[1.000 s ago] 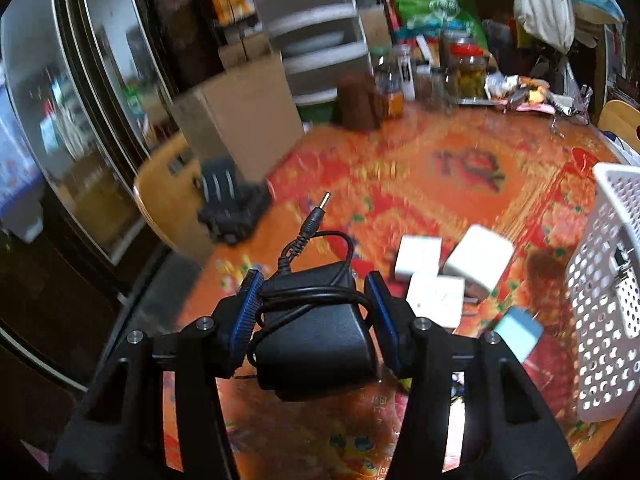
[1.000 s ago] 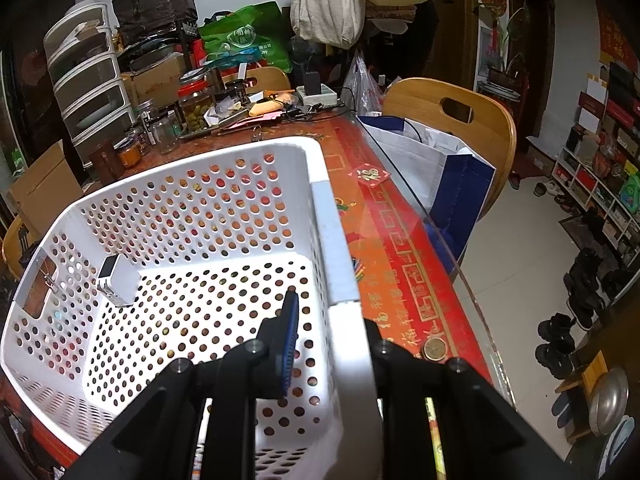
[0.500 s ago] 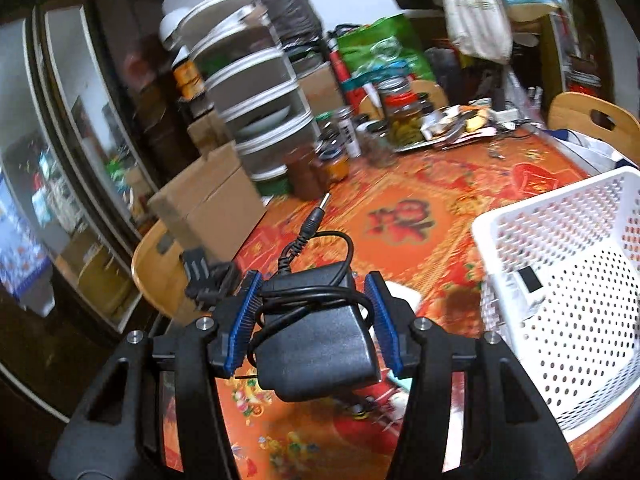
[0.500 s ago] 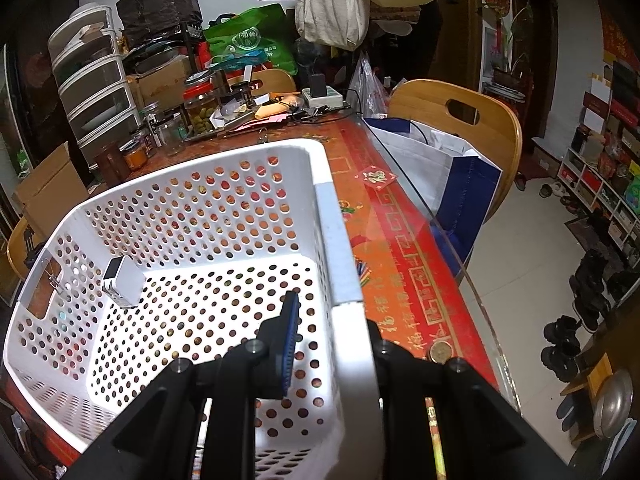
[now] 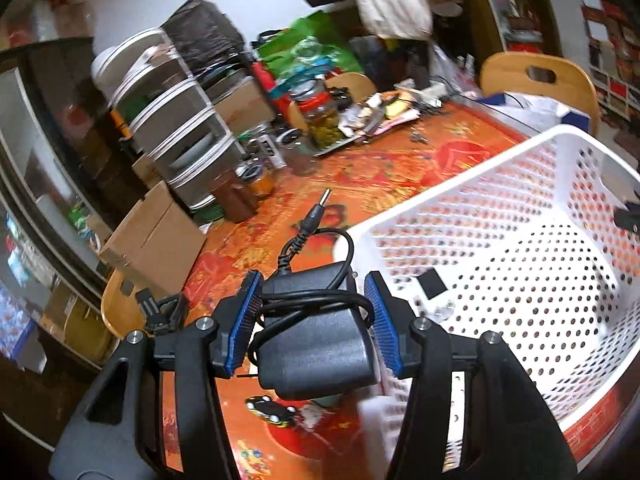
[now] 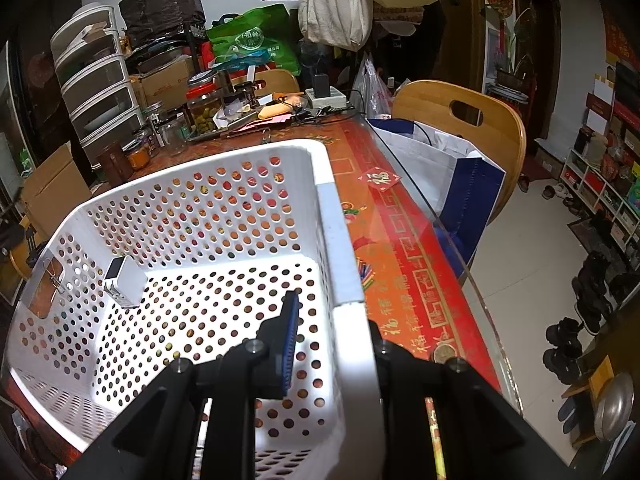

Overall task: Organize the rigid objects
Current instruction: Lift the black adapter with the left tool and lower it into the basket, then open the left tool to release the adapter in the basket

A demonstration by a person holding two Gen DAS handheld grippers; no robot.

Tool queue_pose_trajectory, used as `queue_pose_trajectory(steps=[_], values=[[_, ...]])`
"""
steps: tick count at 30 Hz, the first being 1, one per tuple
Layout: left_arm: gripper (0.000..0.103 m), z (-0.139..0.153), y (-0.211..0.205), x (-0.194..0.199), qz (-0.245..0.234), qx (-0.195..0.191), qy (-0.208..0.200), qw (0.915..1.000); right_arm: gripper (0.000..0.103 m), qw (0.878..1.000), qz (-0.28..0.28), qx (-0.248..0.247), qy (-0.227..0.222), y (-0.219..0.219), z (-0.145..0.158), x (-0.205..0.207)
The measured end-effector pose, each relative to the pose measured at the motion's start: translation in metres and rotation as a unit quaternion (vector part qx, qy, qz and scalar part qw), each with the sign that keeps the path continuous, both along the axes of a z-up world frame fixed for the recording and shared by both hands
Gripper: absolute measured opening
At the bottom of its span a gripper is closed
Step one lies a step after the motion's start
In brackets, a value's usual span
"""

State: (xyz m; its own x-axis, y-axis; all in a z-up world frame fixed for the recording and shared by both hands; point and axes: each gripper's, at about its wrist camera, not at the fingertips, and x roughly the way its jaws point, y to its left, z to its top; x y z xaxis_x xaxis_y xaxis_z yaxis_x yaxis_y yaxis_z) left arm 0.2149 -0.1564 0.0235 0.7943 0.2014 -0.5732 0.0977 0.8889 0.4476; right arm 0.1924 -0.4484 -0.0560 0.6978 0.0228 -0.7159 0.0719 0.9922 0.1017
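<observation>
My left gripper (image 5: 314, 322) is shut on a black power adapter (image 5: 316, 344) with its cord wound around it and the barrel plug (image 5: 314, 216) sticking up. It hovers over the near left corner of the white perforated basket (image 5: 472, 184). A white charger cube (image 6: 124, 282) lies inside the basket by the left wall. My right gripper (image 6: 334, 340) is shut on the basket's right rim (image 6: 340, 248), one blue pad inside the wall, the other finger outside. In the left wrist view a small toy car (image 5: 270, 410) rests on the tablecloth below the adapter.
The table (image 6: 404, 240) has a red patterned cloth under glass. Jars (image 6: 204, 106), papers and a power strip (image 6: 324, 98) crowd its far end. A cardboard box (image 5: 154, 240) and stacked drawers (image 5: 176, 128) stand at the left. A wooden chair (image 6: 460, 120) with a bag sits to the right.
My left gripper has carried the adapter to the right and up, from over the white chargers on the cloth to above the basket's corner. The right gripper has stayed on the rim.
</observation>
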Motion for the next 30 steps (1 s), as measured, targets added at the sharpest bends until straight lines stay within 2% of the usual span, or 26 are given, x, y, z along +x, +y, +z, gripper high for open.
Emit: queue_pose_trajectory(steps=[9,12,17,18,20,24,28,30], values=[[0.05,-0.034,-0.047,0.017,-0.039,0.052,0.057,0.9962,0.018,1.0,0.004,0.006,-0.004,0.0,0.0,0.0],[0.05,-0.047,-0.063,0.027,-0.06,0.068,0.097,0.9911,0.018,1.0,0.005,0.008,-0.005,0.0,0.0,0.0],[0.05,-0.084,-0.087,0.049,-0.088,0.117,0.202,0.9685,0.019,1.0,0.006,0.007,-0.005,0.001,0.0,0.0],[0.05,-0.086,-0.089,0.052,-0.092,0.116,0.213,0.9659,0.019,1.0,0.006,0.008,-0.005,0.0,0.0,0.0],[0.05,-0.095,-0.095,0.056,-0.099,0.144,0.232,0.9569,0.019,1.0,0.005,0.01,-0.005,0.0,0.0,0.0],[0.05,-0.116,-0.101,0.065,-0.121,0.162,0.291,0.9351,0.019,1.0,0.005,0.011,-0.006,0.0,0.001,0.0],[0.051,-0.137,-0.109,0.07,-0.142,0.203,0.333,0.9097,0.019,1.0,0.006,0.011,-0.006,0.0,0.001,0.0],[0.051,-0.142,-0.109,0.074,-0.139,0.211,0.337,0.907,0.019,1.0,0.005,0.011,-0.006,0.0,0.001,0.0]])
